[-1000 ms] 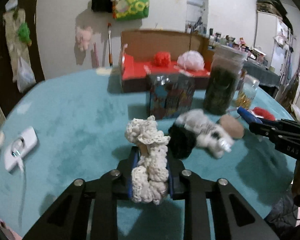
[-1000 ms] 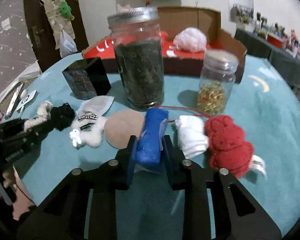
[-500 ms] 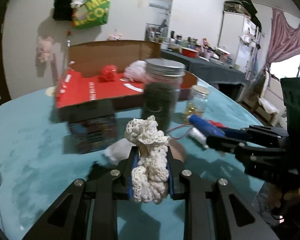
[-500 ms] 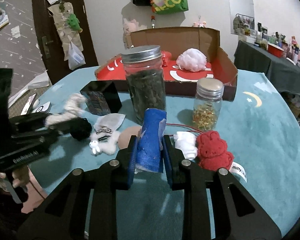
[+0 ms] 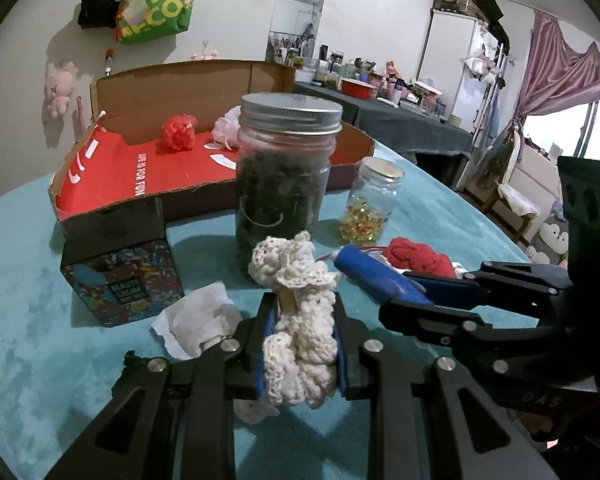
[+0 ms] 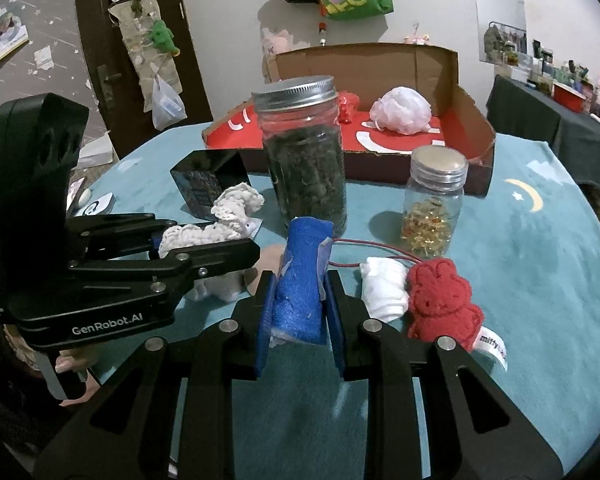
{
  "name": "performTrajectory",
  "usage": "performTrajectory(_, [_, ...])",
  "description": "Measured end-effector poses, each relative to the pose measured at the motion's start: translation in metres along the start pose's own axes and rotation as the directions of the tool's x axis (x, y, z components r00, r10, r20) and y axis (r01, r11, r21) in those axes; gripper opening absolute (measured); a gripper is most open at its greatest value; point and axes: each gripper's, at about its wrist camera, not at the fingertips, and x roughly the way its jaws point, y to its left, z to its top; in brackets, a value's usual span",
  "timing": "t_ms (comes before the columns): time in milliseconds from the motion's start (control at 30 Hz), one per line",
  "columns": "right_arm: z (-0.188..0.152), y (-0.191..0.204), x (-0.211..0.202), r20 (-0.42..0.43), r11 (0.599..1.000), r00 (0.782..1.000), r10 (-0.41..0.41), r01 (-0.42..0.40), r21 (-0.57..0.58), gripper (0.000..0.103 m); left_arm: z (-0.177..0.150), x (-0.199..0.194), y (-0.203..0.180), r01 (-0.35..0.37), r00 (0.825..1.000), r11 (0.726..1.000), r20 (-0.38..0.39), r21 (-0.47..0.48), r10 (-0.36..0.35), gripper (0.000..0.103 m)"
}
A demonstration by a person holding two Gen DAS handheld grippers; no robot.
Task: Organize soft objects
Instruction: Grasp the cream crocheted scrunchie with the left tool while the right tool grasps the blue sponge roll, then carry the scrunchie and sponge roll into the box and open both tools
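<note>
My left gripper (image 5: 300, 340) is shut on a cream crocheted piece (image 5: 296, 320), held above the teal table; it also shows in the right wrist view (image 6: 220, 220). My right gripper (image 6: 298, 300) is shut on a blue sponge (image 6: 302, 276), which shows in the left wrist view (image 5: 376, 274) too. A red bunny plush (image 6: 440, 300) and a white soft piece (image 6: 384, 288) lie on the table to the right. An open cardboard box with a red inside (image 6: 416, 136) at the back holds a pink pouf (image 6: 400, 110) and a red pompom (image 5: 178, 132).
A tall jar of dark contents (image 6: 304, 156) and a small jar of golden capsules (image 6: 434, 204) stand in front of the box. A dark printed carton (image 5: 120, 272) stands at the left. White plush and a tan pad (image 6: 260, 268) lie under the left gripper.
Both grippers have risen and moved closer together toward the jars, each still holding its object. The left view has swung right, bringing the jars and box nearer.
</note>
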Motion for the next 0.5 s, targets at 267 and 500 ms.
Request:
performTrajectory(267, [0.0,-0.0017,0.0021,-0.006,1.0,1.0,0.003,-0.003,0.009,0.023,-0.0017,-0.0015,0.002,0.009,1.0,1.0,-0.005,-0.007,-0.009,0.026])
performTrajectory(500, [-0.0001,-0.0028,0.0023,-0.007,1.0,1.0,0.003,-0.003,0.011,0.023,-0.0029,-0.004,0.0038,0.015,1.0,1.0,-0.005,-0.019,-0.015,0.026])
